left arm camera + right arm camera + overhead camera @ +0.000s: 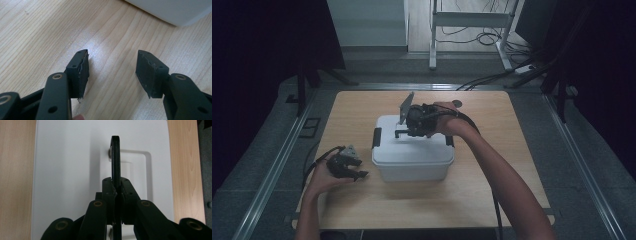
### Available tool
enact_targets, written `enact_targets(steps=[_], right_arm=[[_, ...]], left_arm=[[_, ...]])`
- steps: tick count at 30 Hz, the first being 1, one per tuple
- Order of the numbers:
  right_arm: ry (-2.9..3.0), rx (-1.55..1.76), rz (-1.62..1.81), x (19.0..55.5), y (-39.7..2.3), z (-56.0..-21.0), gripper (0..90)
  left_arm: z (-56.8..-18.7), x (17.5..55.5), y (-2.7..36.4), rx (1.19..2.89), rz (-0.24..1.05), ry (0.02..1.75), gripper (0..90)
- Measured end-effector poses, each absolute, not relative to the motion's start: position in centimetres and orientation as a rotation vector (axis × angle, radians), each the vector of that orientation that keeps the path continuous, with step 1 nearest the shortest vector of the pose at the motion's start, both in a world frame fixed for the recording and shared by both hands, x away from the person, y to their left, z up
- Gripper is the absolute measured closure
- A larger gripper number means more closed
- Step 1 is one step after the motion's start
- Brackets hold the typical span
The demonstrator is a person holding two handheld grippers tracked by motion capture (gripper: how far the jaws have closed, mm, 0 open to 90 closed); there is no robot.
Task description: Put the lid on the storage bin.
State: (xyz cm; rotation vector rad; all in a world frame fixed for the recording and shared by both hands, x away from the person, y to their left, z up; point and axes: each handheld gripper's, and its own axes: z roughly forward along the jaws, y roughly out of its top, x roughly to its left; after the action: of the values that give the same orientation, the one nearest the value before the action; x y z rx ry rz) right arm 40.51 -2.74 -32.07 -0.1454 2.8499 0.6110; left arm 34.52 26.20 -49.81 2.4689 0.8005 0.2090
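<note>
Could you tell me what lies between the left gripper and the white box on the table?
Nothing but bare wooden table: the high view shows a clear strip between the left gripper and the white box, and the left gripper view agrees.

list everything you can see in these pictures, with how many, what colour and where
storage box: one, white, middle of the table
carry handle: one, black, raised upright over the box lid, clamped in the right gripper
side latches: two, black, one at each end of the box lid
table: one, light wood, on a grey floor
frame: one, white, on the floor beyond the table
floor cables: several, black, beside that frame
left gripper: one, black, jaws open over bare wood left of the box
right gripper: one, black, above the lid
</note>
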Motion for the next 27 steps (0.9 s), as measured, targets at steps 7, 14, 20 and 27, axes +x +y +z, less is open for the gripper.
enact_targets(steps=[7, 14, 20, 27], right_arm=[[2.857, -0.136, 0.612, 40.5, -2.6, -32.7, 83.2], [2.867, -0.105, 0.632, 40.6, -2.9, -32.6, 72.0], [2.846, -0.044, 0.704, 40.2, -4.0, -31.6, 59.3], [2.794, 0.064, 0.858, 39.5, -6.6, -30.1, 50.8]], left_arm=[[-49.9, 34.5, 26.1, 2.463, 0.201, 0.804, 43.9], [-49.9, 34.5, 26.2, 2.475, 0.203, 0.796, 43.7], [-49.7, 34.5, 26.3, 2.468, 0.207, 0.798, 43.6], [-49.7, 34.4, 26.3, 2.465, 0.205, 0.801, 43.1]])
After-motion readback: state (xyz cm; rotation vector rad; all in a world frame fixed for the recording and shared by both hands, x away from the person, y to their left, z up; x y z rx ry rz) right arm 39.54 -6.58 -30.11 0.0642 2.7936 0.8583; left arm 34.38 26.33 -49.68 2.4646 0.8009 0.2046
